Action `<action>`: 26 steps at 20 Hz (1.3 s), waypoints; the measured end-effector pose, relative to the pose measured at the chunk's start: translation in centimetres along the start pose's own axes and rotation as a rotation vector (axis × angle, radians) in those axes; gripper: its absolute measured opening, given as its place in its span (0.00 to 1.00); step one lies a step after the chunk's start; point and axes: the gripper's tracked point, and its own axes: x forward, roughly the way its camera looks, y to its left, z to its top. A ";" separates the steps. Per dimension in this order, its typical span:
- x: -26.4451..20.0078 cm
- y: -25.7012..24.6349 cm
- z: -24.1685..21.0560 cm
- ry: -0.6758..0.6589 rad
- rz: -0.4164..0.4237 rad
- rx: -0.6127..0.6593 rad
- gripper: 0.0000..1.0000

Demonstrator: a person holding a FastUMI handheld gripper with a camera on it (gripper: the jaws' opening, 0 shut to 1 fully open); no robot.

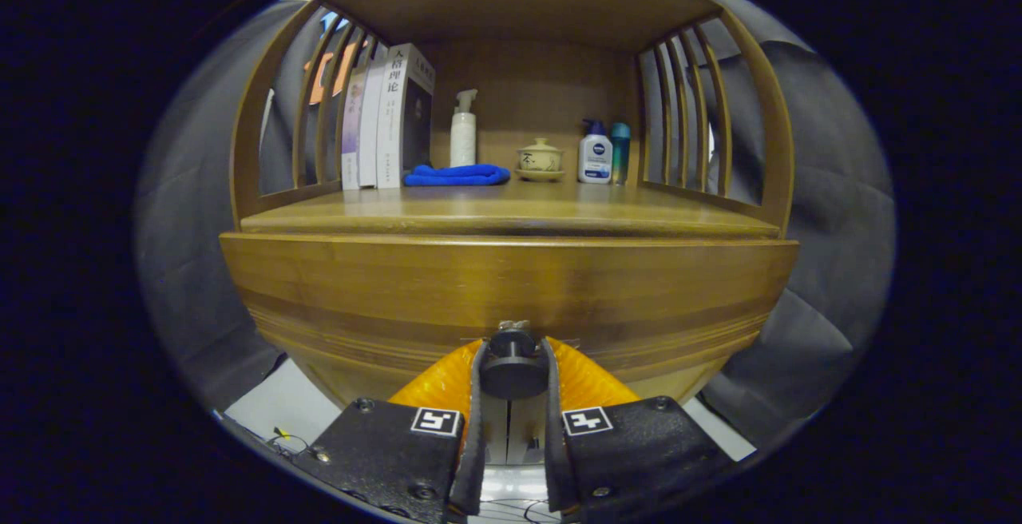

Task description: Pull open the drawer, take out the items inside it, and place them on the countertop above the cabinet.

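Jaws are sitting nearly closed, and my gripper [512,376] is pinching the drawer knob [512,364] between its 2 fingers, 1 pressing on each side. I am holding the round dark knob right at the fingertips, with only a narrow gap left behind it.

I am facing the drawer front [511,292], a broad wooden panel spreading straight ahead of my jaws and well out to both sides. It is looking flush and shut, so nothing inside it is showing yet. I am judging the drawer to be stiff, solid wood, fairly heavy, and likely to slide rather than swing. The knob is the only place to take hold: it is small, hard and smooth, so it could slip out if my grip is loosening. A straight pull back along my fingers should be suiting it best, since a sideways tug could be jamming the drawer.

Beyond and above my jaws, the countertop [511,208] is running across the cabinet, with bare wood along its near edge. Farther back on it, books [383,121] are standing to the left, a folded blue cloth [457,176] is lying beside them, a white pump bottle [463,132] is standing behind the cloth, a small lidded cup [540,158] is sitting near the middle, and 2 bottles [604,153] are standing to the right.
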 end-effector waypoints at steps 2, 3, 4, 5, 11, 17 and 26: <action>-2.2 -0.4 -0.7 -0.004 0.002 -0.008 0.33; -3.0 -0.5 -0.9 -0.006 0.002 -0.009 0.33; -3.8 -0.5 -1.3 -0.008 0.004 -0.007 0.33; -4.6 -0.5 -1.5 -0.010 0.005 -0.005 0.33; -9.1 -0.8 -3.2 -0.033 0.005 -0.012 0.33; -13.0 -1.1 -5.0 -0.042 0.006 -0.007 0.33; -16.4 -0.6 -8.0 -0.027 0.003 0.001 0.33</action>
